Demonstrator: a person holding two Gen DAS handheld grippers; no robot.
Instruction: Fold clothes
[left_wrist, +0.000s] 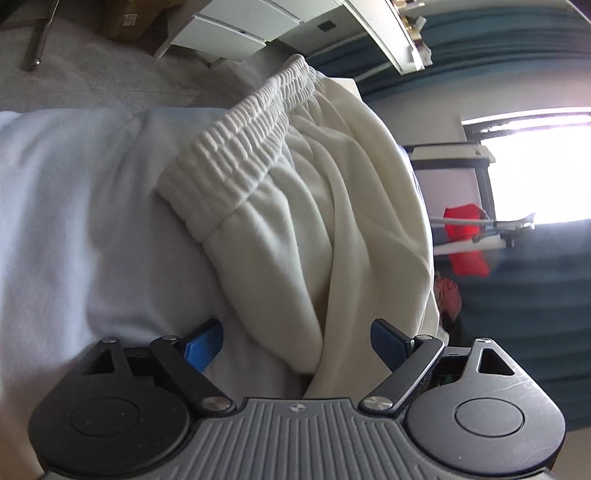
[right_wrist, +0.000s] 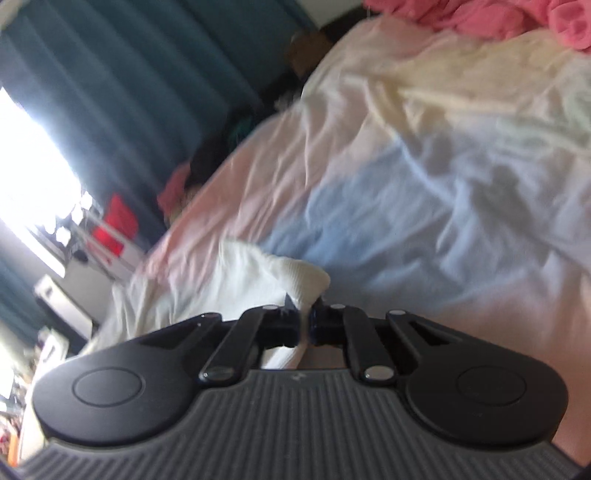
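Observation:
A cream-white garment (left_wrist: 295, 206) with a ribbed elastic waistband (left_wrist: 236, 147) lies bunched on the pale bed sheet (left_wrist: 66, 221). My left gripper (left_wrist: 295, 332) is open wide, its blue pads (left_wrist: 207, 347) on either side of a thick fold of the garment without pressing on it. In the right wrist view the same white garment (right_wrist: 221, 280) trails off to the left over the sheet (right_wrist: 443, 206). My right gripper (right_wrist: 304, 317) is shut on a ribbed edge of it, and the cloth pokes up between the black fingers (right_wrist: 284, 325).
A pink heap of clothes (right_wrist: 498, 18) lies at the far end of the bed. Teal curtains (left_wrist: 517, 55), a bright window (left_wrist: 535, 170) and a red item (left_wrist: 465, 243) on a rack stand beside the bed. White drawers (left_wrist: 236, 29) and a cardboard box (left_wrist: 133, 18) stand beyond it.

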